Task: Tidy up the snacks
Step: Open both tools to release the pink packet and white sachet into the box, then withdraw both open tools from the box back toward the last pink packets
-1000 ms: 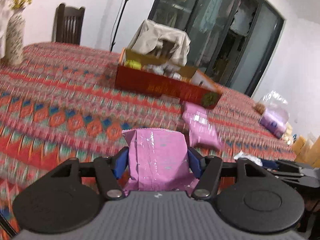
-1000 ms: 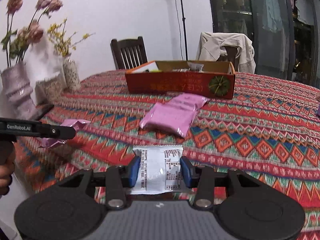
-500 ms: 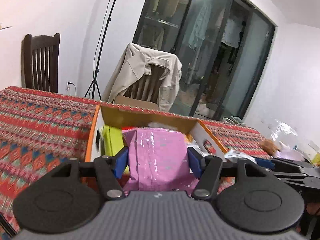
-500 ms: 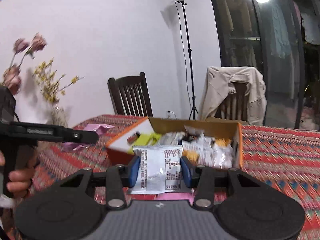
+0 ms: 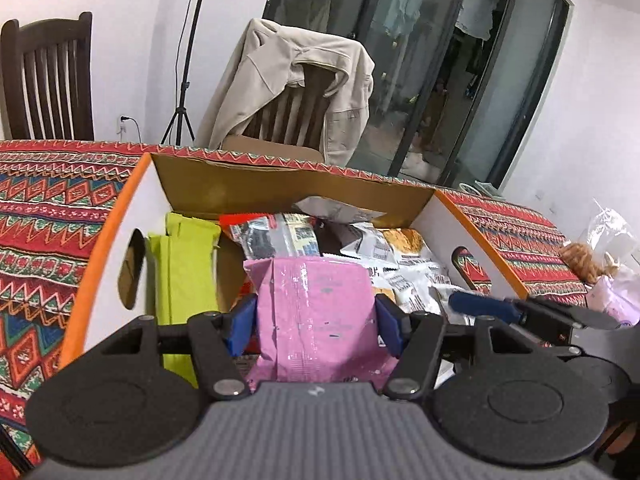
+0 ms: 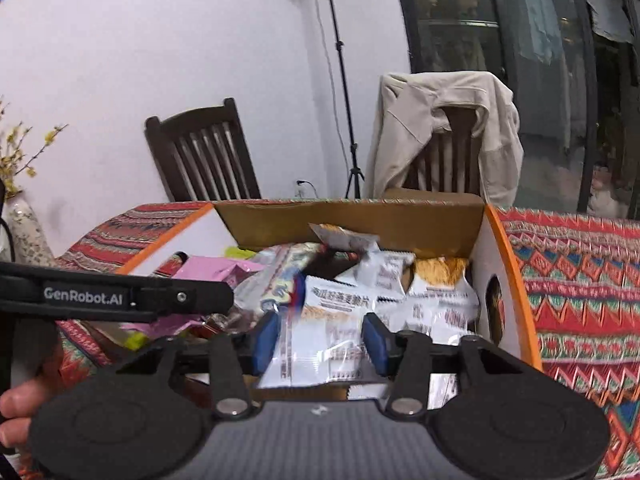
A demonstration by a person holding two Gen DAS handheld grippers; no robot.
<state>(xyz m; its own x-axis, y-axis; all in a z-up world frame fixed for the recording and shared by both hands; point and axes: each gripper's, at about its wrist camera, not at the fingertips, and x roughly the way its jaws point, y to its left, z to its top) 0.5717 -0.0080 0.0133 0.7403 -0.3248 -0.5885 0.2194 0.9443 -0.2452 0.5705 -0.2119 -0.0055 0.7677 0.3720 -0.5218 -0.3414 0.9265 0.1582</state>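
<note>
An open cardboard box point(image 5: 105, 240) with an orange rim lies on the patterned tablecloth, filled with several snack packets and a lime-green pack point(image 5: 184, 272). My left gripper point(image 5: 315, 328) is shut on a pink snack packet point(image 5: 316, 304) and hangs over the box's near left part. In the right wrist view, my right gripper point(image 6: 320, 338) hovers above the box point(image 6: 505, 268). Its jaws are opening, with a blurred white snack packet point(image 6: 320, 320) loose between the blue pads. The left gripper point(image 6: 120, 298) shows from the side there, the pink packet point(image 6: 216, 270) beyond it.
Behind the box stand a chair draped with a beige jacket point(image 5: 296, 80), a bare dark wooden chair point(image 6: 200, 152) and a light stand point(image 6: 344, 80). Clear plastic bags point(image 5: 608, 248) lie at the table's right. A vase with flowers point(image 6: 24, 232) is at the left edge.
Both grippers have travelled across the table to above the box. The right jaws have spread and the white packet sits loose and tilted. The left still clamps the pink packet.
</note>
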